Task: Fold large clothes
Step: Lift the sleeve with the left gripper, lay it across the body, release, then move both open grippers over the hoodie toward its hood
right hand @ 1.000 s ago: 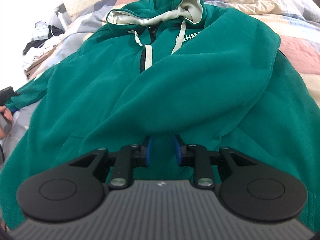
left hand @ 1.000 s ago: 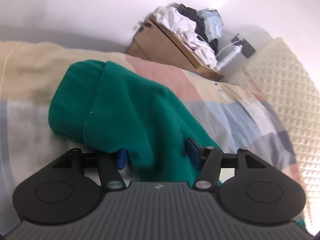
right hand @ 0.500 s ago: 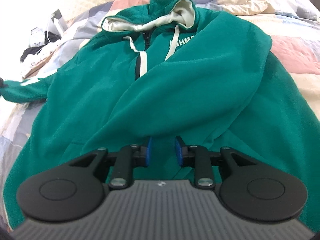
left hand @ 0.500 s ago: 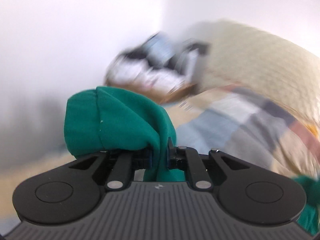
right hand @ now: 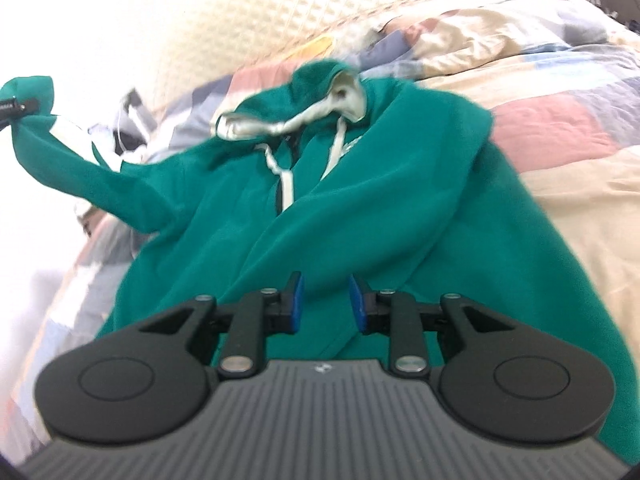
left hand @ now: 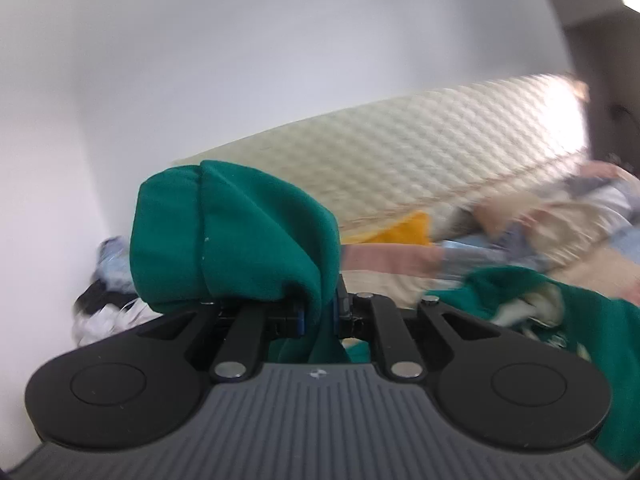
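Observation:
A green hoodie [right hand: 400, 200] with a white-lined hood [right hand: 344, 96] and white drawstrings lies face up on the bed. One sleeve lies folded across its chest. My left gripper [left hand: 320, 312] is shut on the cuff end of the other sleeve [left hand: 224, 232], which bunches over the left finger. The right wrist view shows that sleeve [right hand: 80, 176] lifted off the bed at the far left, hanging from the left gripper [right hand: 12, 110]. My right gripper [right hand: 326, 304] hovers over the hoodie's lower body, open with a narrow gap and nothing between the blue pads.
A patchwork quilt [right hand: 560, 140] covers the bed. The cream quilted headboard [left hand: 400, 152] runs along the far side under a white wall. A blurred pile of clothes [left hand: 104, 292] sits low at the left. A yellow patch [left hand: 404, 232] shows by the headboard.
The left gripper shut on the sleeve cuff, lifted it off the bed and swung round towards the headboard and hoodie. The right gripper shifted a little over the hoodie, its gap unchanged.

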Available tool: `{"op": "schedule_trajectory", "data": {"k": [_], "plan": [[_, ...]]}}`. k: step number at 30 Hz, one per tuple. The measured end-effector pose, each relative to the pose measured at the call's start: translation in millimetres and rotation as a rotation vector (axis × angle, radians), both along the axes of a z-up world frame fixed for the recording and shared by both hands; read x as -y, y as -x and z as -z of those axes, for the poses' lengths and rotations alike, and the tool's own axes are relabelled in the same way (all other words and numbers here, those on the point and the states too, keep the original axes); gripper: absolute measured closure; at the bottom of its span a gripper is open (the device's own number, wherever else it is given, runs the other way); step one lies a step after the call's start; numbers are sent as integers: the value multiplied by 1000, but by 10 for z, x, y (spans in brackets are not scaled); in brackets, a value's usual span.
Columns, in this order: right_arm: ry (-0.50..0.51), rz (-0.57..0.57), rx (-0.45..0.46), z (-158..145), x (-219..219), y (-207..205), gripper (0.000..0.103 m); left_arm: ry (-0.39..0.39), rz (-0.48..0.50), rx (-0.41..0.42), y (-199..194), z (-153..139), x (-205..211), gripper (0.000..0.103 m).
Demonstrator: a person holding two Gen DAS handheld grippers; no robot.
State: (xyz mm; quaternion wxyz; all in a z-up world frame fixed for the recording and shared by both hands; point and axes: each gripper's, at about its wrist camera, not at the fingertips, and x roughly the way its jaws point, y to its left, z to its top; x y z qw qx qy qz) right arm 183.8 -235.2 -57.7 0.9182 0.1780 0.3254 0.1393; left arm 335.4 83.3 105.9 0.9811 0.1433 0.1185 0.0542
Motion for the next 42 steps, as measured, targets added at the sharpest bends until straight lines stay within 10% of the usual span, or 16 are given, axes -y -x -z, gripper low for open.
{"op": "schedule_trajectory", "data": {"k": [10, 20, 26, 32, 42], "plan": [[-140, 129, -37, 56, 513, 2, 74, -70, 345, -171, 611, 1005, 1932, 90], [-193, 188, -48, 136, 725, -24, 74, -28, 425, -435, 521, 2619, 2381, 89], [-177, 178, -29, 116, 679, -10, 74, 94, 412, -453, 602, 2559, 2109, 83], [-160, 161, -13, 106, 627, -20, 74, 290, 482, -510, 700, 2327, 1806, 38], [-50, 87, -10, 109, 341, 30, 74, 566, 380, -459, 1293, 2189, 1092, 34]]}}
